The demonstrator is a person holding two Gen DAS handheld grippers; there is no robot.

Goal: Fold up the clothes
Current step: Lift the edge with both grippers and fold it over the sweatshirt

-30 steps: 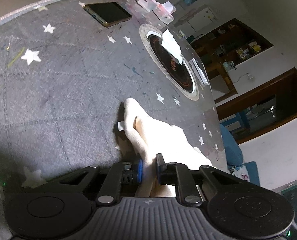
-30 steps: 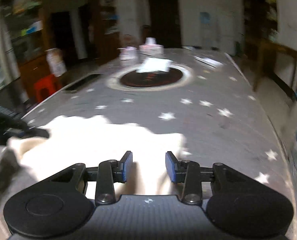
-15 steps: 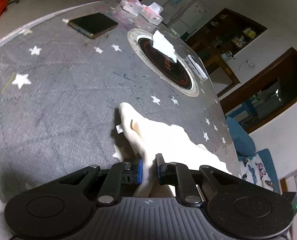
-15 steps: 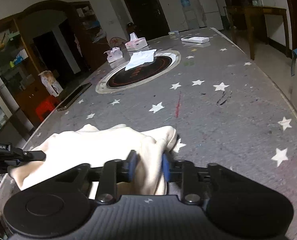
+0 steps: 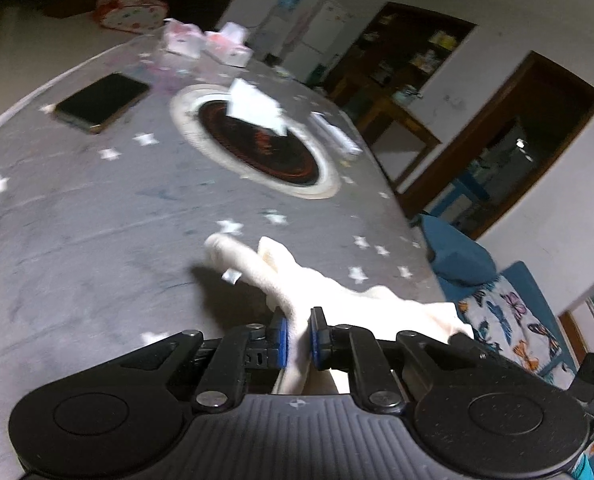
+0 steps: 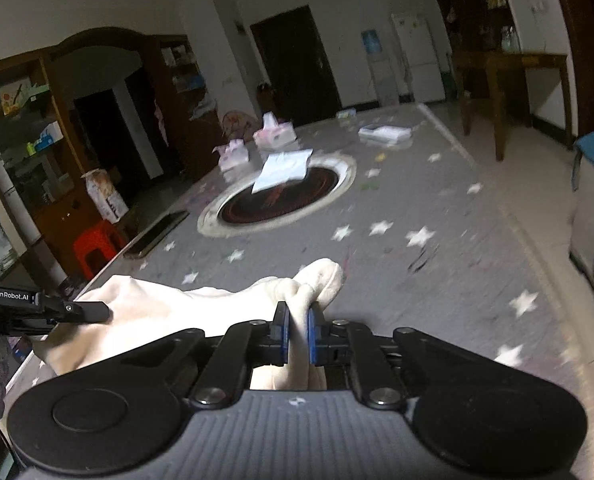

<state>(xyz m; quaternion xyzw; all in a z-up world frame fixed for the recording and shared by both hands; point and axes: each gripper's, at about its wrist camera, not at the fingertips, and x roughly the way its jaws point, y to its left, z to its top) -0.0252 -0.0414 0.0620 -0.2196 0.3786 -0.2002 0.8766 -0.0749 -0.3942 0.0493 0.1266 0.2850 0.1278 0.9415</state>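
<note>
One cream garment (image 6: 185, 312) lies bunched on a grey, star-printed counter (image 6: 437, 280), stretched between two grippers. The right gripper (image 6: 296, 334) has its fingers clamped on a fold of the cloth; the left gripper (image 5: 296, 338) has its fingers clamped on another edge. White lettering on the left gripper's side reads "GenRobot.AI". Ahead of the fingers sit one dark phone (image 5: 101, 102) and two pink tissue boxes (image 6: 275, 134).
</note>
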